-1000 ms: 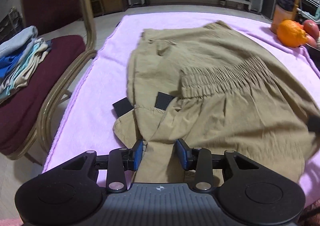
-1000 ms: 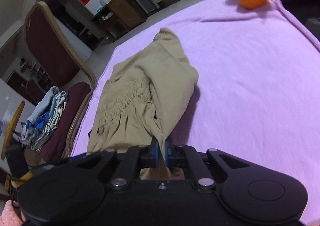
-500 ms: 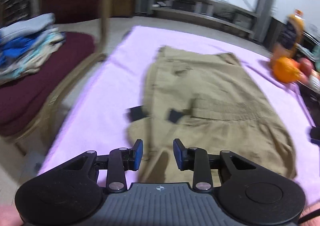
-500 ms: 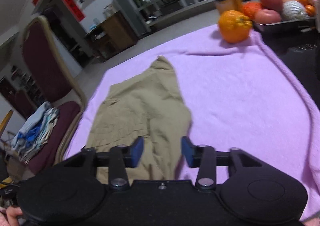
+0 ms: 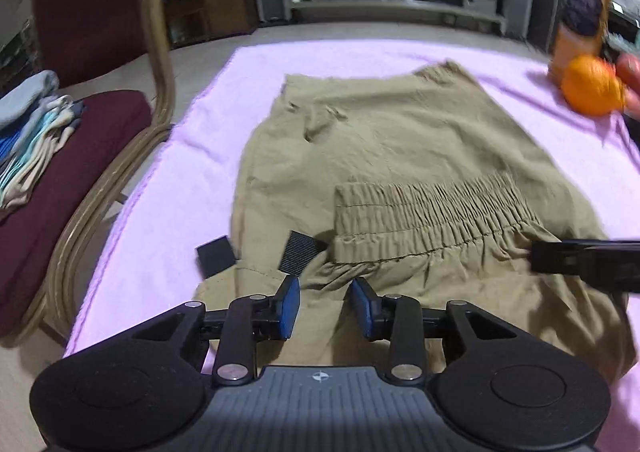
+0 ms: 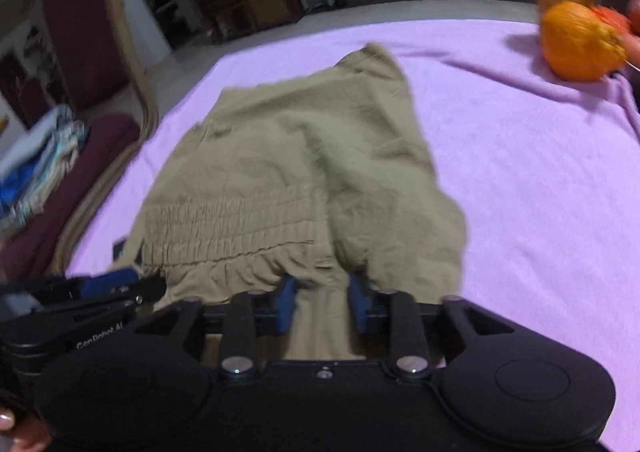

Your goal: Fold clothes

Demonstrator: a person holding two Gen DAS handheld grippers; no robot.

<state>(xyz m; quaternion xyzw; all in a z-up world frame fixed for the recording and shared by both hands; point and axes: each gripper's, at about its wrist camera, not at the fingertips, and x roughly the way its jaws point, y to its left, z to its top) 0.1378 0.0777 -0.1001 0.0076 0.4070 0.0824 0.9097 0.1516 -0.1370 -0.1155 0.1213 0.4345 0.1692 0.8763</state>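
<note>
khaki garment (image 5: 400,155) lies flat on the purple cloth (image 6: 540,179), folded once, elastic waistband (image 5: 432,215) just ahead of both sets of jaws. a second ago the right gripper (image 6: 322,308) was clamped on the edge; now its jaws are spread, holding nothing. left gripper (image 5: 326,306) jaws also apart, empty, over the near hem. judgement: this fold is laid and released, next needs a fresh grip. orange (image 6: 580,41) far ahead-right, chair (image 5: 92,123) with folded stack (image 5: 28,131) off left.

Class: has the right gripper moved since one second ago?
Yes. The right gripper, then clamped on the shorts, now stands open over their near edge.
</note>
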